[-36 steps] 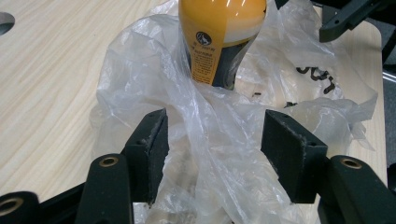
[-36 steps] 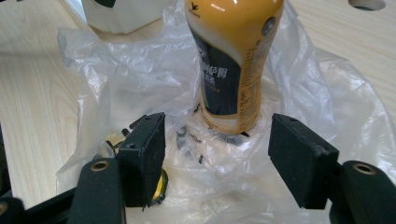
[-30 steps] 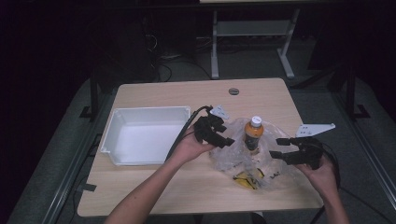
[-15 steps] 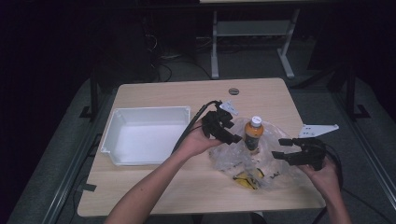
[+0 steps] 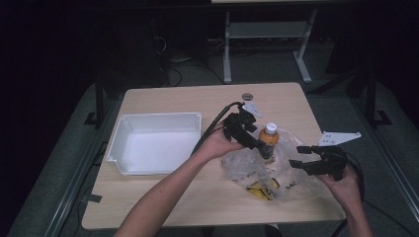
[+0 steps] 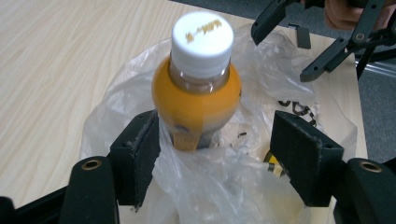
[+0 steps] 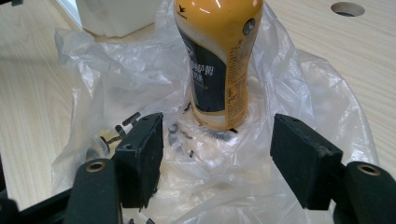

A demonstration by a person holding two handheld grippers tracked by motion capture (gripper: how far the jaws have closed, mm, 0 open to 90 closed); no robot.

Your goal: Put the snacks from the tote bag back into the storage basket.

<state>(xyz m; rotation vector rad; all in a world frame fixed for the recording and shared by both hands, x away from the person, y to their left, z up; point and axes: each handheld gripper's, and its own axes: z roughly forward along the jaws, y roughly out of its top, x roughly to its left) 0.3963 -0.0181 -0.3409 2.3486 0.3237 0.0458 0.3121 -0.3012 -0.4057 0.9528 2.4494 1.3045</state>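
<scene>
Standing upright in plastic bag [image 5: 276, 170], bottle [image 6: 198, 100]; left gripper [image 6: 217, 154] opening around it.

The bottle [image 5: 268, 139] stands on the bag [image 5: 257, 165], right of the tray [image 5: 154, 118].

3 cams: 1 fixed overhead, 2 riding the grippers.
High view looks fwd and down over the whole tabletop [image 5: 163, 207]; both gripper views sit close, looking along own jaws from opposite sides at the shared bottle [image 6: 197, 100] in the bag [image 7: 116, 79].
</scene>
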